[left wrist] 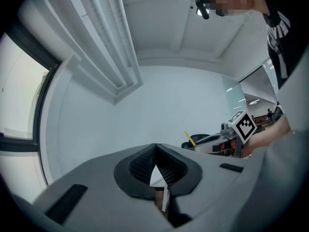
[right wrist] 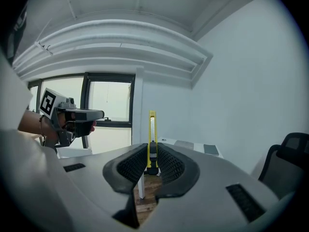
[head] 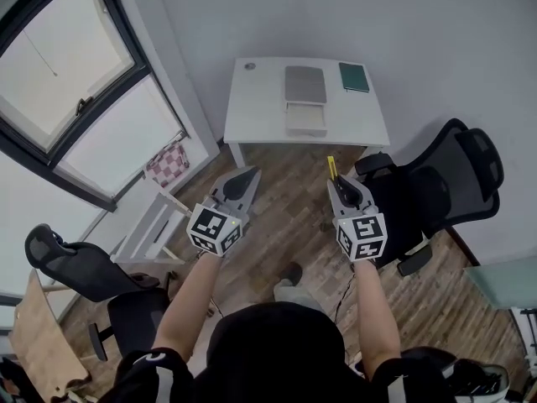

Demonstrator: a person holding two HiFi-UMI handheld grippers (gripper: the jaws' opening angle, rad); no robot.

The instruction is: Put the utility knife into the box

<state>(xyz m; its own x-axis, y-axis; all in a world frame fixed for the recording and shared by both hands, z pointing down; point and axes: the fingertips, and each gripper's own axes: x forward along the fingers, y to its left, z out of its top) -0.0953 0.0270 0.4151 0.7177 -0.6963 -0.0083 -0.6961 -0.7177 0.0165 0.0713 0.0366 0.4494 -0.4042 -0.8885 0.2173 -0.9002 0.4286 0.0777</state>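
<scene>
Gripping the yellow utility knife [right wrist: 152, 129] by its lower body, the right tool [right wrist: 152, 154] is clenched on it, blade end up, so most of the yellow length stands clear above the pads. In the head view the knife juts from the right tool [head: 342, 185] toward the white surface [head: 252, 107]. It is held in the air short of that surface's near edge, over the wooden floor [head: 285, 217]. It is well apart from the box [head: 305, 117], which lies at the middle of the surface. The box shows a pale part nearer the person and a gray flat part just behind it (lid or separate piece, I cannot tell). A green notebook [head: 354, 76] rests on the surface's far right corner. The left tool [head: 248, 175] hangs short of the surface's near left leg. Its own view shows the left tool [left wrist: 155, 154] clenched on nothing, its ribbed pads pressed together. A black office chair [head: 445, 183] stands just off the surface's right side, beside the right tool.
</scene>
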